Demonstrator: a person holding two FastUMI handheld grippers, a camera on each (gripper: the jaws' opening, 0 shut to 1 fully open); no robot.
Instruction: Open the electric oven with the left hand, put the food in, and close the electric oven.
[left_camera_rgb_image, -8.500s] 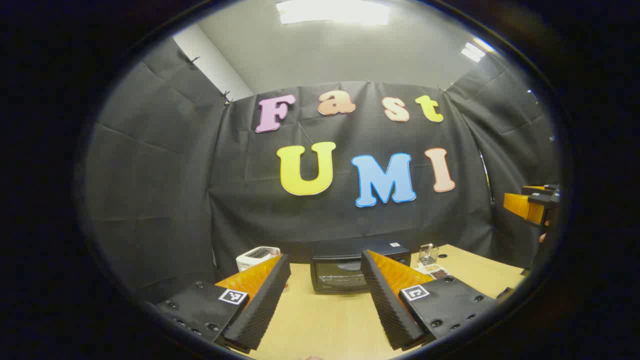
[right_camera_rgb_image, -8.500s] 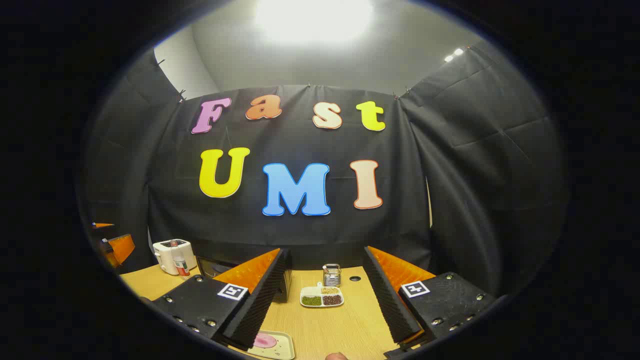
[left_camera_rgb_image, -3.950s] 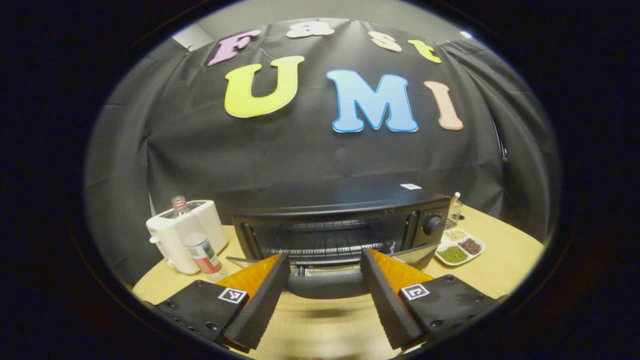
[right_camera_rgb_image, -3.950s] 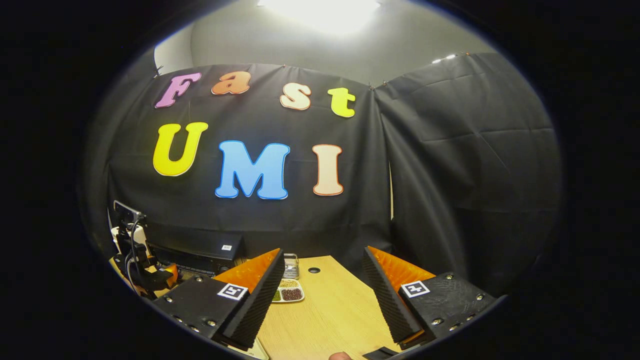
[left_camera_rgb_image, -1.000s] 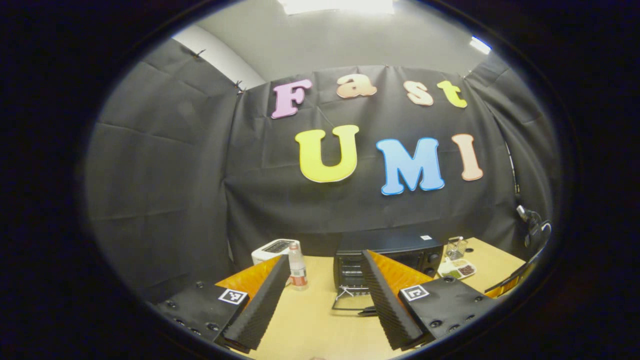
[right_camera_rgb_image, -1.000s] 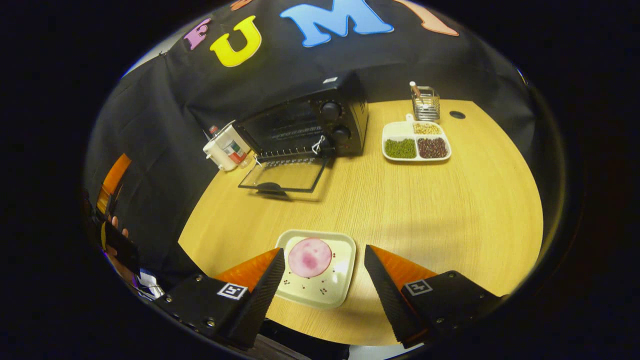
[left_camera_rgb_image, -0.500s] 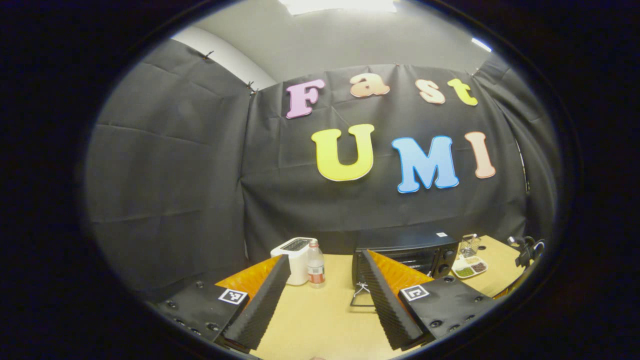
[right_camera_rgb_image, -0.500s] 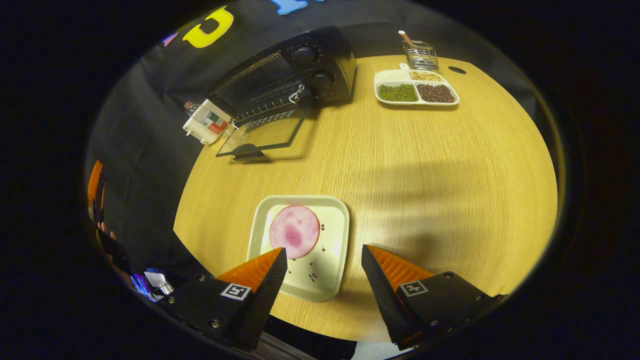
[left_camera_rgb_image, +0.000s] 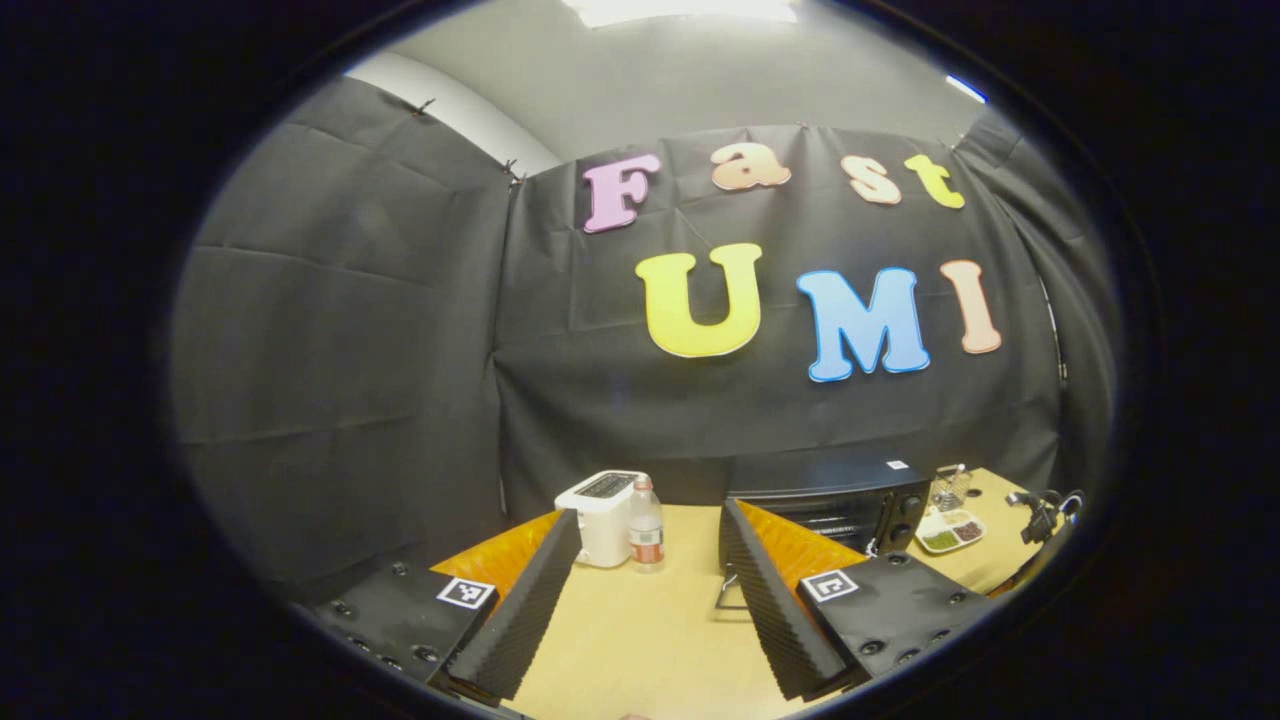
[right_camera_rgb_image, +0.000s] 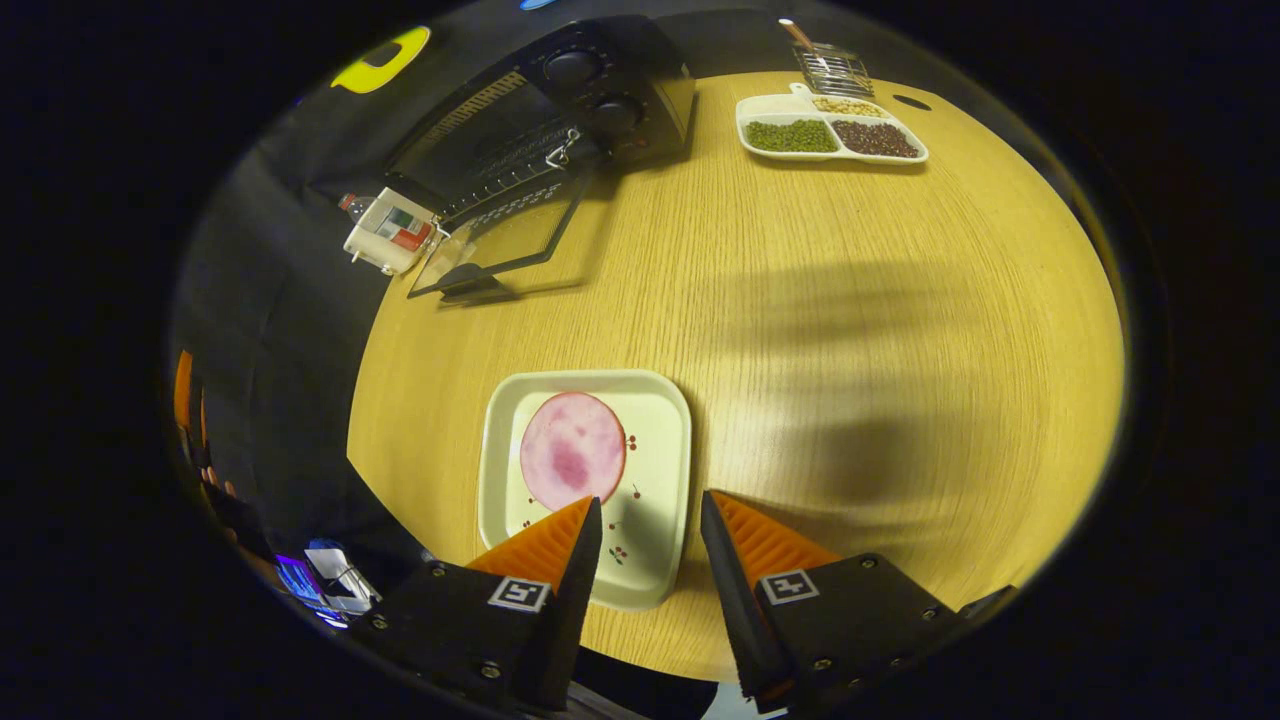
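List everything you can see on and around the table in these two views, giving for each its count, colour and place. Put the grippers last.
Table: one, light wood, under everything.
Electric oven: one, black, far left of the table, door folded down open.
Toaster: one, white, left of the oven.
Bottle: one, clear with a red label, beside the toaster.
Divided dish: one, white, far edge, holding green, dark red and pale beans.
Wire holder: one, metal, behind the dish.
Plate: one, cream, square, near edge.
Food slice: one, pink, round, on the plate.
Left gripper: one, black and orange, open, above the table.
Right gripper: one, black and orange, open, over the plate's near edge.
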